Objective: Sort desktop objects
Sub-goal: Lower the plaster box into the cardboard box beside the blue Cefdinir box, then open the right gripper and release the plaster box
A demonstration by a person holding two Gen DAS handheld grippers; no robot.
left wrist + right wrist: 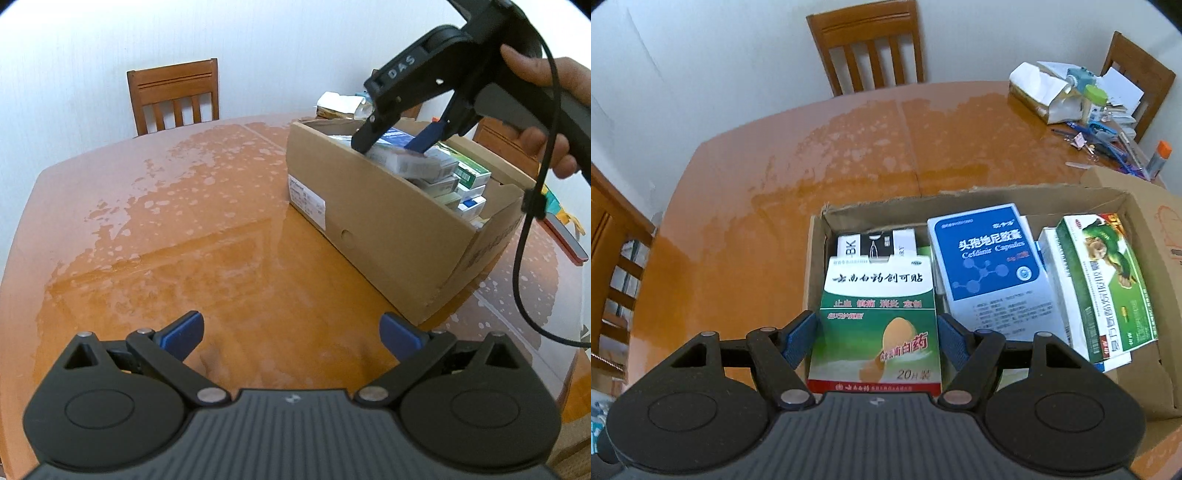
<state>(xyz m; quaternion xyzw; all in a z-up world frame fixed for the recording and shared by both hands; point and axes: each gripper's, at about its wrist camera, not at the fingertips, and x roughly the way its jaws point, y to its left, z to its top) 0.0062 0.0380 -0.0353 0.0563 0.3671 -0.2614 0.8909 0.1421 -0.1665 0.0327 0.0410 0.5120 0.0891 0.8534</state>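
Observation:
A brown cardboard box (388,225) stands on the orange table and holds several medicine boxes. My right gripper (877,341) is shut on a green and white medicine box (879,317) and holds it over the cardboard box (1145,206), at its left end. Beside it lie a blue and white capsule box (990,258) and a green box with a turtle picture (1108,284). In the left wrist view the right gripper (391,144) reaches into the cardboard box from above. My left gripper (291,338) is open and empty above the table, near the cardboard box's near corner.
A pile of papers, bottles and pens (1082,107) lies at the table's far right. A glue stick (1160,158) stands behind the cardboard box. Wooden chairs (871,48) stand around the table (166,229). A red-edged flat object (565,240) lies right of the box.

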